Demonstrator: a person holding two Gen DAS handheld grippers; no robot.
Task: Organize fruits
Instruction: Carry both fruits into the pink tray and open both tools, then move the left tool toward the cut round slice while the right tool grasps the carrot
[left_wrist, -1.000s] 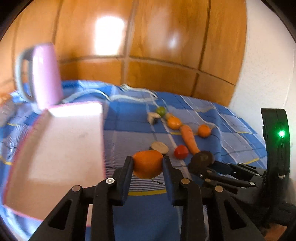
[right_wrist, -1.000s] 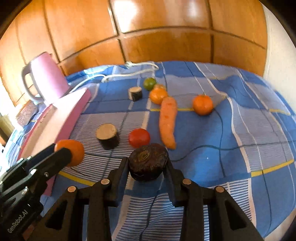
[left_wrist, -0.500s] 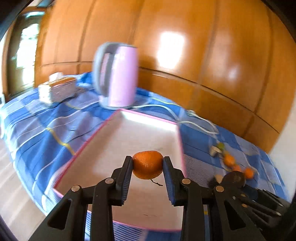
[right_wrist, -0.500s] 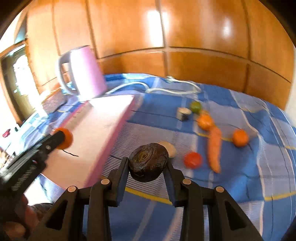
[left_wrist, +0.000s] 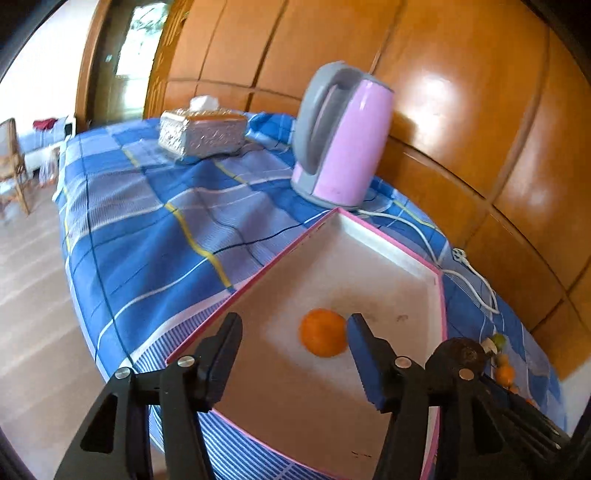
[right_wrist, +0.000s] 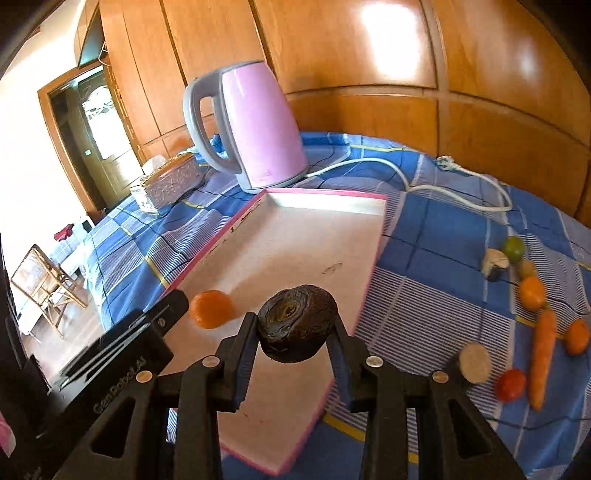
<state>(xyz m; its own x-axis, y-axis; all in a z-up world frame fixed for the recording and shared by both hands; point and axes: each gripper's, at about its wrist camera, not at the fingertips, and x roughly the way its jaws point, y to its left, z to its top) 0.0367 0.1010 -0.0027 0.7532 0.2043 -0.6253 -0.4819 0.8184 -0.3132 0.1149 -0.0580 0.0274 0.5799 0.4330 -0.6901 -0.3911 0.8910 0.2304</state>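
A pink-rimmed white tray (left_wrist: 391, 251) (right_wrist: 325, 206) lies on the blue checked cloth. My left gripper (left_wrist: 293, 345) is open over the tray; an orange (left_wrist: 324, 336) (right_wrist: 211, 308) is free between its jaws, near the right one, blurred over the tray floor. My right gripper (right_wrist: 293, 345) is shut on a dark brown round fruit (right_wrist: 297, 323) (left_wrist: 460, 354) above the tray's near right part. On the cloth to the right lie a carrot (right_wrist: 541, 352), a red tomato (right_wrist: 511, 384), two oranges (right_wrist: 532, 292) (right_wrist: 577, 336), a green lime (right_wrist: 514, 248) and two cut wood-like rounds (right_wrist: 474, 362) (right_wrist: 495, 260).
A pink kettle (left_wrist: 341, 134) (right_wrist: 251, 125) stands behind the tray, its white cord (right_wrist: 424, 184) trailing right. A silver tissue box (left_wrist: 202, 133) sits far left. Wood panelling backs the table. The table edge drops to the floor on the left.
My left gripper has opened and let go of the orange, which is now over the tray floor. Both grippers have swung left over the tray. The right one still holds the dark fruit.
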